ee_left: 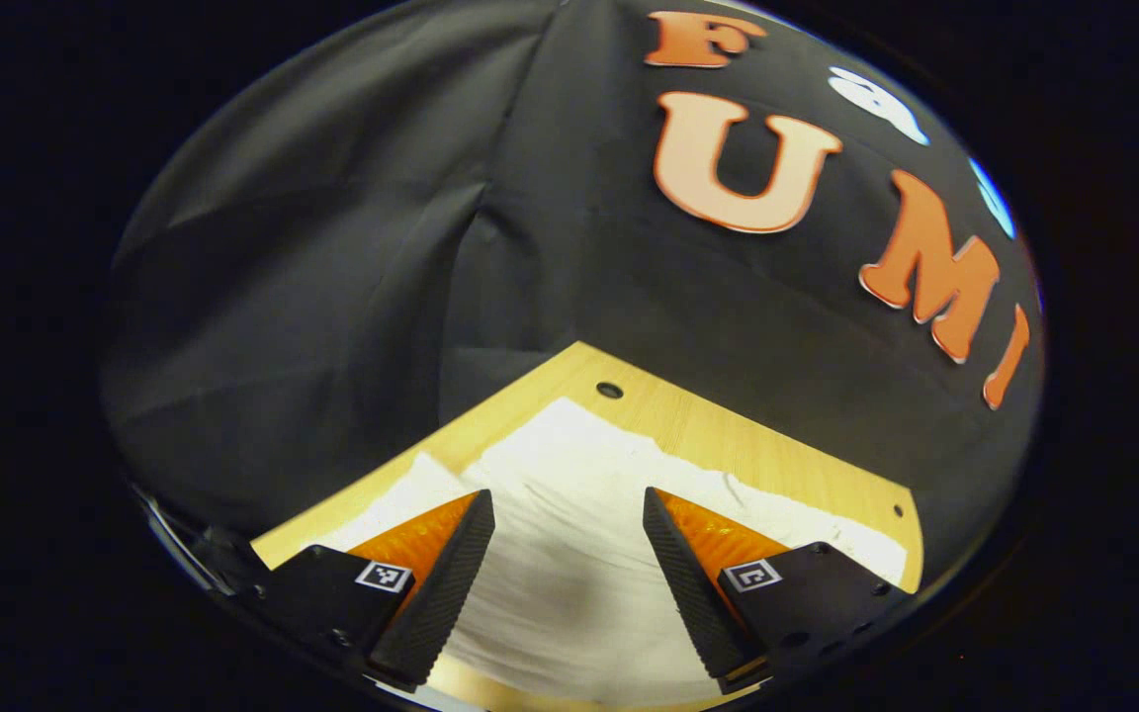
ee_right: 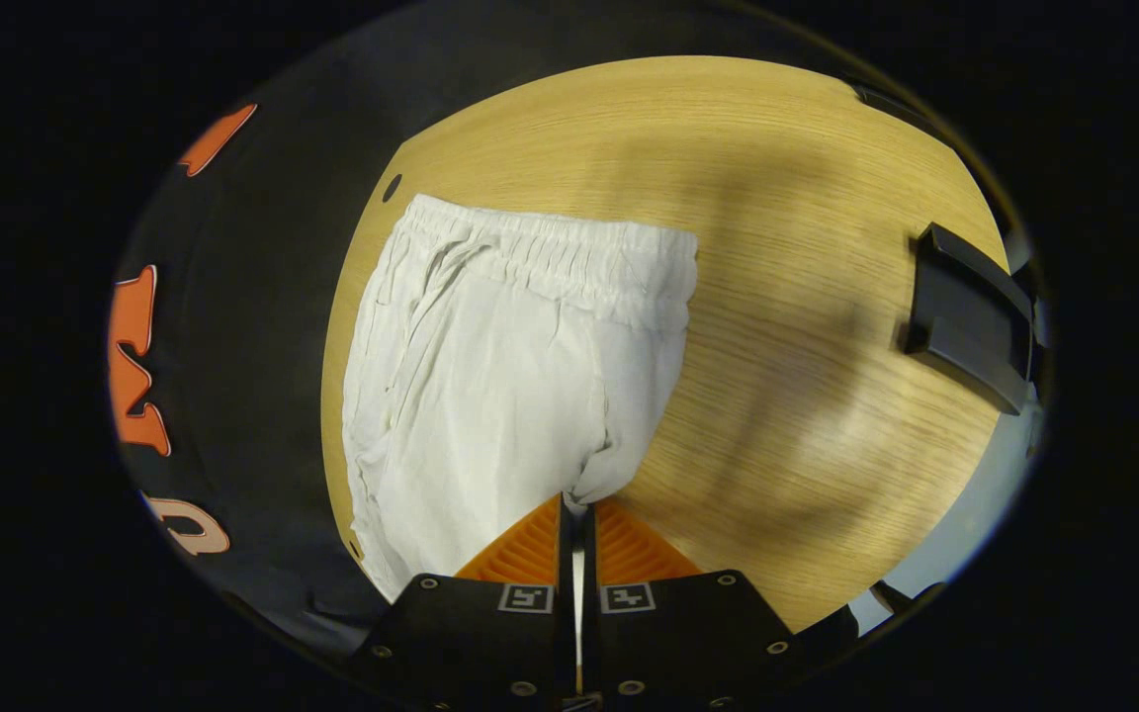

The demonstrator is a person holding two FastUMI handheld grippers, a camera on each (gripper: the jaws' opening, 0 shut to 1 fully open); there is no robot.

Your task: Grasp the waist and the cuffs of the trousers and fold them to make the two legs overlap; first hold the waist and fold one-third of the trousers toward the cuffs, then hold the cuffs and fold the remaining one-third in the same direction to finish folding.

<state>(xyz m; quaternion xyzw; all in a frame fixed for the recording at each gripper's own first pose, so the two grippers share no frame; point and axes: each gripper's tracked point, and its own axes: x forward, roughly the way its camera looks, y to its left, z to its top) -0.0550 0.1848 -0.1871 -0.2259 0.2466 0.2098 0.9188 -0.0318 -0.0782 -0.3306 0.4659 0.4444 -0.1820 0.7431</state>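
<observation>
trousers point(ee_right: 490, 396) pinched between right gripper point(ee_right: 576, 509) fingers, cuffs hidden; left gripper point(ee_left: 568, 514) fingers apart.

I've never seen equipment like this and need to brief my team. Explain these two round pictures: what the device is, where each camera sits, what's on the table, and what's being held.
A person holds a two-finger gripper in each hand; a fisheye camera rides on each, looking along its fingers. In the left gripper view, the left gripper is open above white trousers lying on a wooden table. In the right gripper view, the right gripper is shut on the trousers' cloth near the crotch; the elastic waist lies at the far end. A black object sits at the table's edge.
</observation>
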